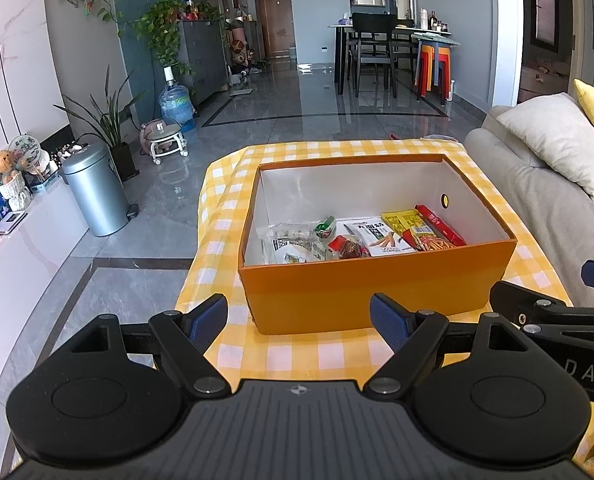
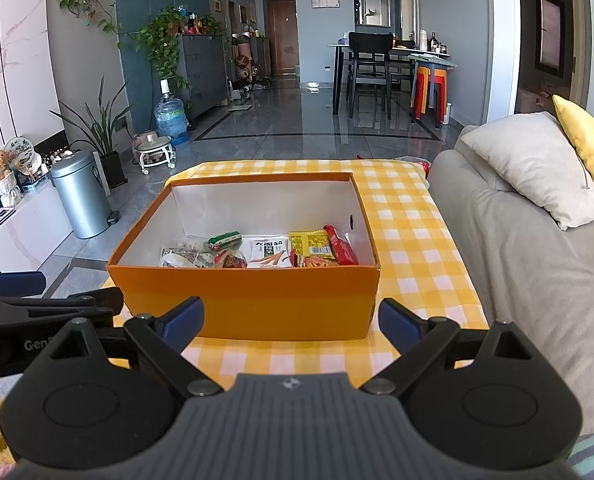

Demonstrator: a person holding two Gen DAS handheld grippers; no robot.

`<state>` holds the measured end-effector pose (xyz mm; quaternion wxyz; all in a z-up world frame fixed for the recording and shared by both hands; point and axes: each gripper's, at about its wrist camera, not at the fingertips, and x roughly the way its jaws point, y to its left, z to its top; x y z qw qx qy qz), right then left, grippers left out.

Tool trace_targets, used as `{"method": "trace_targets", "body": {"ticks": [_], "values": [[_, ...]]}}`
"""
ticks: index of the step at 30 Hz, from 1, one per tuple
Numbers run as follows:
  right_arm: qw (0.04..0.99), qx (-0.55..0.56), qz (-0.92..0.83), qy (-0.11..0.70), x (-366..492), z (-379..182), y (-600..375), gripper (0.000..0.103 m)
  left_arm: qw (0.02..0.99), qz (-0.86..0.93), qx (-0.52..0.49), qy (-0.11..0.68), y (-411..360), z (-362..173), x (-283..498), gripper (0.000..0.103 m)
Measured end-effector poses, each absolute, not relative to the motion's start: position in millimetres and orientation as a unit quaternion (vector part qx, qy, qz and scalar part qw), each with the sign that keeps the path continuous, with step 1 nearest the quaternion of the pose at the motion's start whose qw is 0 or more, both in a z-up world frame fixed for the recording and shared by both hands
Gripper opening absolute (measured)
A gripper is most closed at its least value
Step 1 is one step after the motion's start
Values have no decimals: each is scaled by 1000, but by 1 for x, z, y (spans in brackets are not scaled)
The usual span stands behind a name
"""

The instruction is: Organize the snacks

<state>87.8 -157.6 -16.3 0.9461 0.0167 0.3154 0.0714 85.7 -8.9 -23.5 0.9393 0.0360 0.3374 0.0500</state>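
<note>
Left gripper (image 1: 299,318) and right gripper (image 2: 292,320): jaws apart, empty, near orange box (image 1: 371,290) holding snack packets (image 1: 377,236).

Tabletop (image 1: 297,344) being covered by yellow-and-white checked cloth (image 2: 413,240), draped over edges. Orange box (image 1: 373,292) being carried directly on cloth, sitting upright, open-topped, near middle. Snack packets (image 2: 269,254) being held inside box, against near wall. Grey sofa (image 2: 517,264) just beside tabletop.
</note>
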Motion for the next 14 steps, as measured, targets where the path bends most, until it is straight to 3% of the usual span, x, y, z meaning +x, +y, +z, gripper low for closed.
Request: {"method": "trace_targets", "body": {"ticks": [14], "values": [[945,18,70,319,88,-17,-158,91,941,48,36,333,-8,-24,82,95]]}}
